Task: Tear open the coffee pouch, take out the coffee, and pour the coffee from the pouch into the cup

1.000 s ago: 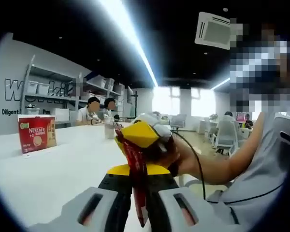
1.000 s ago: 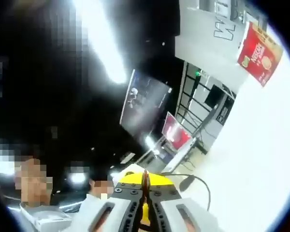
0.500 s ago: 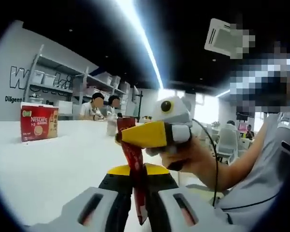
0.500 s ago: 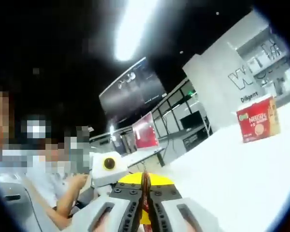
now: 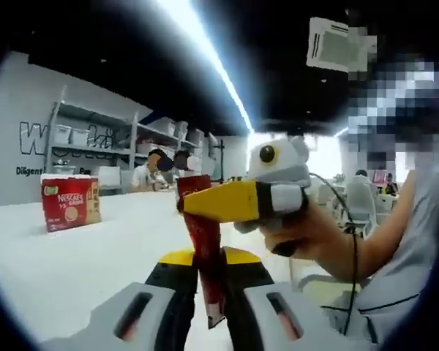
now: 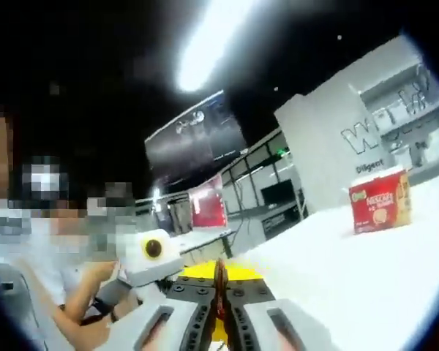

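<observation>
Above a white table (image 5: pixel 66 263) in an office, the left gripper (image 5: pixel 208 292) is clamping the thin, floppy pouch (image 5: pixel 205 256) low while the right gripper (image 5: pixel 205 205) is pinching its top, seemingly the tear point.

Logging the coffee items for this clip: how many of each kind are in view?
Red coffee stick pouch: 1
Red Nescafe box: 1
Total: 2
</observation>
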`<state>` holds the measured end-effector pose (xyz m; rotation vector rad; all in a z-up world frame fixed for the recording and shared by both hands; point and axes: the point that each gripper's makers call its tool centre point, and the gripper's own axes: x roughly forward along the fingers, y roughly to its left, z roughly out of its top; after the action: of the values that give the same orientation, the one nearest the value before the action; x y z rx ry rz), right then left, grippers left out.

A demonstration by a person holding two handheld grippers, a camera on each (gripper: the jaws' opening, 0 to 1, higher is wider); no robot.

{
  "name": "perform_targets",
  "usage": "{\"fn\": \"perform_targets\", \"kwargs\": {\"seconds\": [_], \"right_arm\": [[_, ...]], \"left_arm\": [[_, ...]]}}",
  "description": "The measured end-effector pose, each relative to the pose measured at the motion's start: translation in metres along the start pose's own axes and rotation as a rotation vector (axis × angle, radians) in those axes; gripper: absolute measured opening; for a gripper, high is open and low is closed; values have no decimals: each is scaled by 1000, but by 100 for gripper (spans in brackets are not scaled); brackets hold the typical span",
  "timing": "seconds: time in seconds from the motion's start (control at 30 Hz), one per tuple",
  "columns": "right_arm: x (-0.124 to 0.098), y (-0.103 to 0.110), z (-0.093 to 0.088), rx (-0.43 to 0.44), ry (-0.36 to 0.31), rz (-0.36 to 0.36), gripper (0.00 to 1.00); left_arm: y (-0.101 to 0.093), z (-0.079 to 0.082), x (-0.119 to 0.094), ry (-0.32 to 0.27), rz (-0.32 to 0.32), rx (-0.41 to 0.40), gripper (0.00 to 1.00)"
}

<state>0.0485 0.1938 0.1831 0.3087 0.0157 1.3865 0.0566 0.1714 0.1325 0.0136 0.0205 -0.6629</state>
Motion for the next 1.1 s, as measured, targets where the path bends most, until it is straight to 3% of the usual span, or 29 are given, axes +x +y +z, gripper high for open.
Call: {"fn": "perform_targets", "kwargs": {"seconds": [0.03, 0.17, 0.3, 0.37, 0.47, 0.57, 0.63, 0.73, 0.77, 0.83, 0.9, 1.1], "right_arm": [[0, -2, 2, -3, -18, -14, 2], [-1, -9, 9, 16, -108, -69, 2], [-6, -9, 15, 26, -154, -90, 2], [-7, -5, 17, 42, -171, -75, 2], [-5, 15, 14, -20, -152, 29, 5], [-15, 35, 19, -34, -129, 212, 13], [-23, 43, 22, -13, -98, 323, 16], [-37, 64, 23, -35, -60, 524, 21], [-41, 72, 18, -26, -21, 584, 22], [-46, 84, 10, -20, 34, 659, 26], [-43, 86, 7, -42, 44, 656, 25], [-43, 80, -3, -101, 80, 630, 23]], "left_arm": [[2, 2, 1, -3, 38, 11, 16], [10, 13, 5, 1, 278, 194, 19], [2, 18, 8, -23, 346, 306, 16], [-1, 21, 6, -68, 343, 247, 12], [-7, 23, 0, -85, 255, 160, 9], [-17, 27, -9, -99, 41, 33, 8], [-26, 29, -17, -107, -87, 17, 8], [-60, 17, -31, -41, -366, 9, 8], [-64, 14, -35, -29, -401, 9, 8], [-64, 14, -37, -32, -404, 25, 8], [-69, 11, -38, -14, -437, 29, 8], [-71, 2, -36, 27, -435, 59, 8]]}}
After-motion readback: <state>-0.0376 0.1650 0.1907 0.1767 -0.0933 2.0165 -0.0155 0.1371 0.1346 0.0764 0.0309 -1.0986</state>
